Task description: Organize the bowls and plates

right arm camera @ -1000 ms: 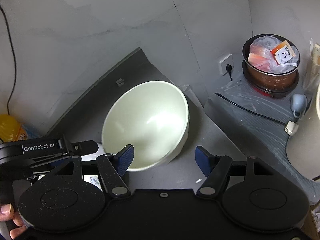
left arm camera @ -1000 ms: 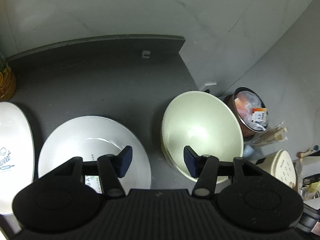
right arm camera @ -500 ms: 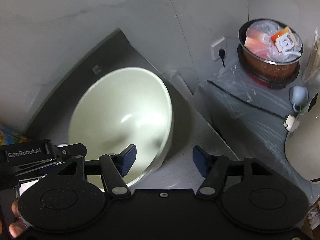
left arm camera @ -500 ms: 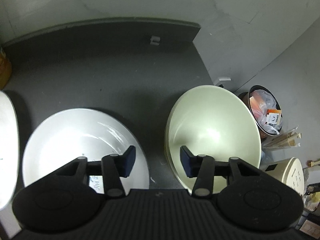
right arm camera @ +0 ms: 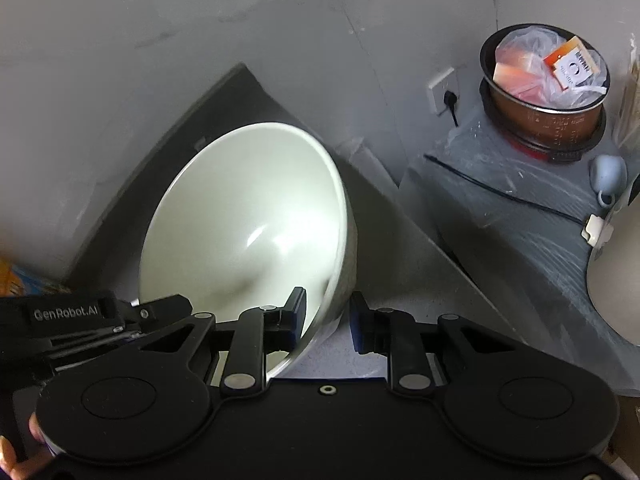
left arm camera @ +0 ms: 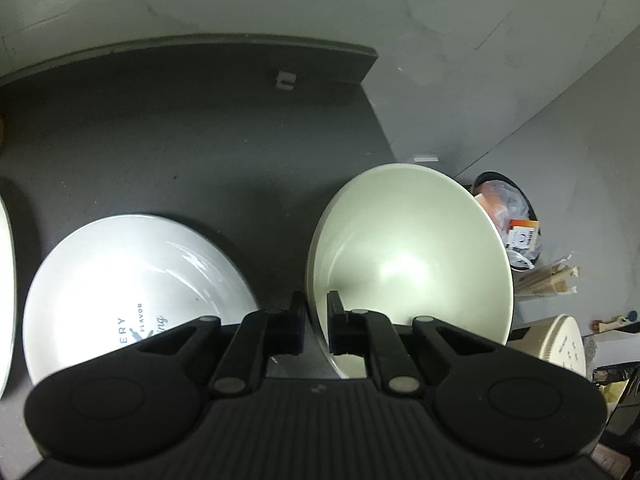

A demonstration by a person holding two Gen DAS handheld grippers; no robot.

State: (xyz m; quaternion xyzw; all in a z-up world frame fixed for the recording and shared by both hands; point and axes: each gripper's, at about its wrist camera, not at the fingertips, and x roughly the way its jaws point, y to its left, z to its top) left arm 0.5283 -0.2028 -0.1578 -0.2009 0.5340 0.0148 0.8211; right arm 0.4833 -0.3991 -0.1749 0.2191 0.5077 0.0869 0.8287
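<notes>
Shows a pale green bowl (left arm camera: 412, 252) upright on the dark matte tabletop (left arm camera: 180, 140), just right of a white plate (left arm camera: 132, 280) with blue lettering and well apart from the brown pot (right arm camera: 544, 92) of plastic bags at far right. Grips the bowl's near left rim with the left tool (left arm camera: 318, 326), clenched with one pad inside and one outside the thin wall. Straddles the near right rim with the right tool (right arm camera: 328, 320), jaws closing, the inner pad over the bowl's glazed interior and the outer pad just beside the wall, with a sliver of tabletop visible in the gap, so apparently not yet pressing. Places the bowl ahead of and between both tools, neither one clearly nearer. Lacks a long axis, being round, deep and steep-sided. Reads as smooth, glossy ceramic with a bright highlight near the bottom, probably slick under the pads and heavy enough to warrant a two-sided hold. Contrasts with the shallow, equally glossy plate.
</notes>
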